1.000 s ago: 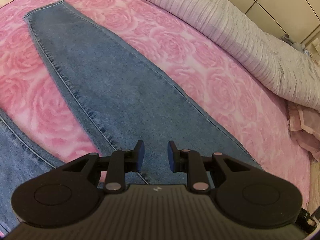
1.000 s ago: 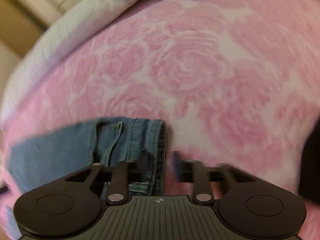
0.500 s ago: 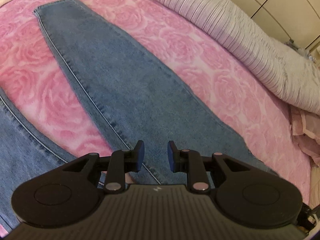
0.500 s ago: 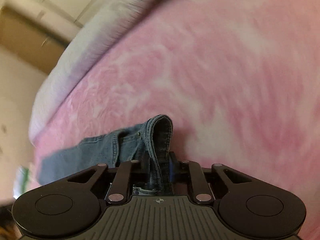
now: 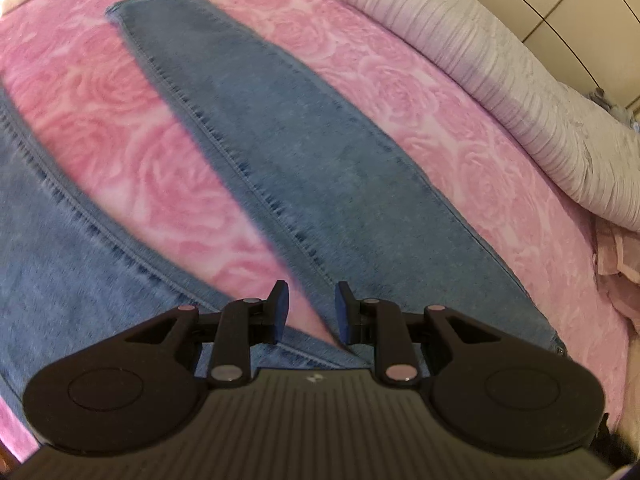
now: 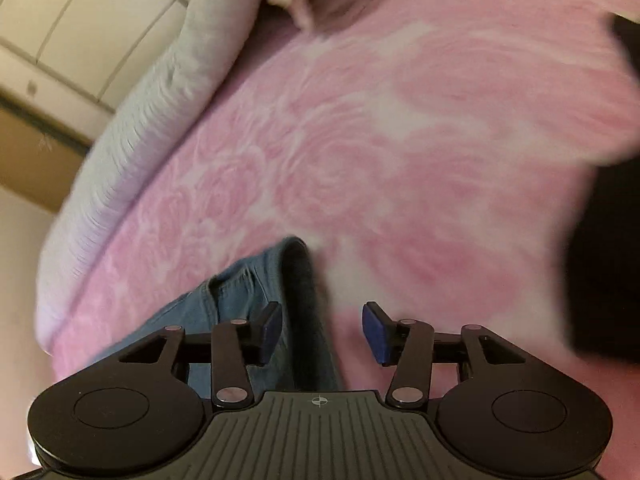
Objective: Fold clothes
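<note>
Blue jeans [image 5: 304, 168] lie flat on a pink rose-patterned blanket [image 5: 120, 120], the two legs spread apart; the second leg [image 5: 60, 260] runs along the left. My left gripper [image 5: 310, 308] hovers over the fork where the legs meet, a gap between its fingers and nothing in it. In the right wrist view the jeans' waistband [image 6: 296, 272] stands up in a fold. My right gripper [image 6: 322, 322] is around that fold with its jaws opening, and the pads are clear of the cloth.
A rolled grey-white duvet [image 5: 500, 80] borders the far side of the bed, also the duvet [image 6: 140, 140] at left. A pale pink garment [image 5: 616, 264] lies at the bed's right end. A dark blurred shape [image 6: 608, 272] stands at the right edge. Cupboard doors behind.
My right gripper closed on the waistband fold half a second ago and has now let go, jaws spreading wide. My left gripper slid from over one leg to the fork between the legs.
</note>
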{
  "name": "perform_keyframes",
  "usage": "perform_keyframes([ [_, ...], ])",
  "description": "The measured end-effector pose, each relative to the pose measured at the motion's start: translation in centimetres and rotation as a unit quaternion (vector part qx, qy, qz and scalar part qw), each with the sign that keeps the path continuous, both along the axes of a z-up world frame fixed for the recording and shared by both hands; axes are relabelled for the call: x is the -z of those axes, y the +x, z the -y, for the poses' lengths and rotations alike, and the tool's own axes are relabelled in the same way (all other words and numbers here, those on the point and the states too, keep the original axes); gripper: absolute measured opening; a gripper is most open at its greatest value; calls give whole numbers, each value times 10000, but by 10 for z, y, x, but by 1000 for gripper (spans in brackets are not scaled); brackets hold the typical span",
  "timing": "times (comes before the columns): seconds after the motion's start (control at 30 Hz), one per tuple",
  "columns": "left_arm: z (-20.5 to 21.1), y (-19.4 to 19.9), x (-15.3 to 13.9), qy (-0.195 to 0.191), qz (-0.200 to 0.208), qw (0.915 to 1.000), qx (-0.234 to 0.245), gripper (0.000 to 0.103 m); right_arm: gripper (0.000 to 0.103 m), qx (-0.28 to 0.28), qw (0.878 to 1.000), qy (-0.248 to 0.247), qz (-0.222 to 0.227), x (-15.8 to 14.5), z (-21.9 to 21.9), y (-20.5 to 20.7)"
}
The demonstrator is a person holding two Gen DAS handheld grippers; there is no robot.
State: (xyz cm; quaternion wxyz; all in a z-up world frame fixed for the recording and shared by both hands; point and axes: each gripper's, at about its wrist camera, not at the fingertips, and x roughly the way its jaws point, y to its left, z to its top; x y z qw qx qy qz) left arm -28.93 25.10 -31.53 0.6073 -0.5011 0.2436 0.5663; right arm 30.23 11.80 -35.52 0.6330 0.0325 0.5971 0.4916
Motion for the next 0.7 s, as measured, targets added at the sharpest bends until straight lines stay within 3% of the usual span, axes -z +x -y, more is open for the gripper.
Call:
perform_keyframes([
  [0.1, 1, -4, 3, -41, 94, 9999, 79, 19, 49, 100, 9987, -83, -485, -6, 73, -7],
  [0.2, 0, -6, 7, -51, 183, 9995, 250, 19, 49, 163, 9941, -531, -937, 4, 142, -31],
  [0.33, 3, -10, 11, -85, 317, 9987, 394, 19, 52, 965, 9770, -727, -1756, 28, 200, -70],
  [0.47, 7, -23, 10, -68, 388, 9978, 526, 19, 53, 2137, 9523, -210, -2168, 47, 212, -103],
  [0.5, 7, -28, 11, -68, 396, 9978, 523, 19, 34, 2528, 9424, -91, -2189, 50, 212, -110],
  [0.57, 9, -41, 9, -53, 460, 9978, 477, 19, 17, 2787, 9439, -398, -1728, 40, 202, -119],
  [0.6, 10, -48, 7, -25, 485, 9978, 461, 19, 12, 2671, 9561, -401, -1140, 23, 197, -126],
  [0.63, 11, -56, 4, 24, 480, 9978, 463, 19, 11, 2361, 9703, -280, -455, -3, 193, -136],
  [0.7, 15, -75, 2, 81, 405, 9981, 447, 19, 10, 1915, 9802, -222, 450, -33, 190, -151],
])
